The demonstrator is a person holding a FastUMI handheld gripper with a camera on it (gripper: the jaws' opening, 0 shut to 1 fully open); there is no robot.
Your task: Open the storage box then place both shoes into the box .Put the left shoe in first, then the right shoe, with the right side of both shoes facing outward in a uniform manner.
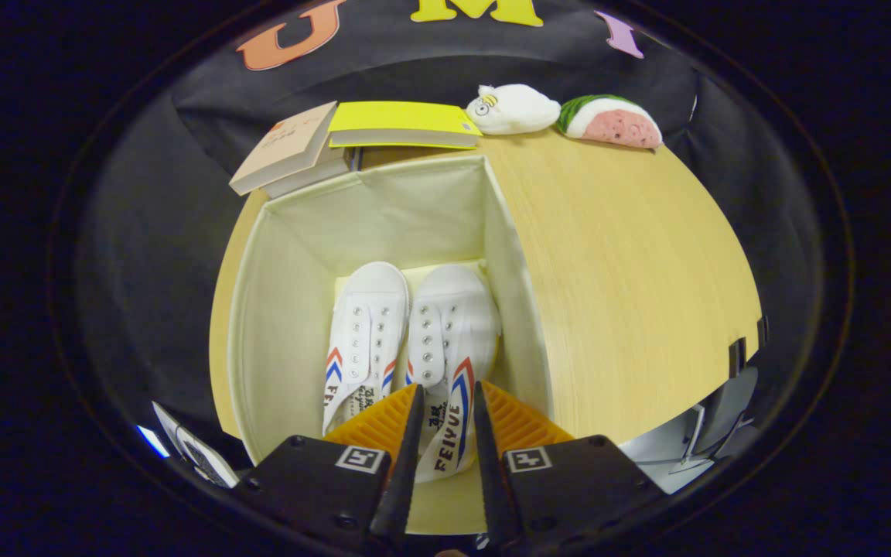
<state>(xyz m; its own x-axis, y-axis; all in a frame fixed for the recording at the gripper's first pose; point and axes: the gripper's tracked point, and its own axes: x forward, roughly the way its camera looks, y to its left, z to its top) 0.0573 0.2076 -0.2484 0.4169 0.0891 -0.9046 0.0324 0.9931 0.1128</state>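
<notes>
**Two shoes in the open box, our tool at the heel of the right-hand one**

We look down into an open cream fabric storage box [384, 232] standing on a pale wooden counter [631, 294]. Both white canvas shoes lie on its floor, side by side and touching. The left-hand shoe [364, 333] and the right-hand shoe [453, 333] each run lengthwise away from us: toes toward the far wall of the box, heels toward the tool. Their long axes are nearly parallel, the toes leaning slightly together. Both appear to sit sole down with the lace eyelets up, not on their sides.

Our tool [445, 422] hangs over the near end of the box. Its two fingers stand a narrow gap apart, and the striped heel tab of the right-hand shoe shows in that gap. We cannot tell whether the fingers press on it or have let go.

Beyond the box lie a tan book [283, 147] and a yellow book [403, 124], then a white plush toy [511, 108] and a watermelon-slice plush toy [612, 120] by the booth wall.

Risks, as we judge them: if the fingers do grip the heel, lifting away would drag the shoe up and twist it against its neighbour. The near box wall is soft, so a finger catching it could fold it or shift the box. We also cannot confirm from here that the shoes face as the task asks.
</notes>
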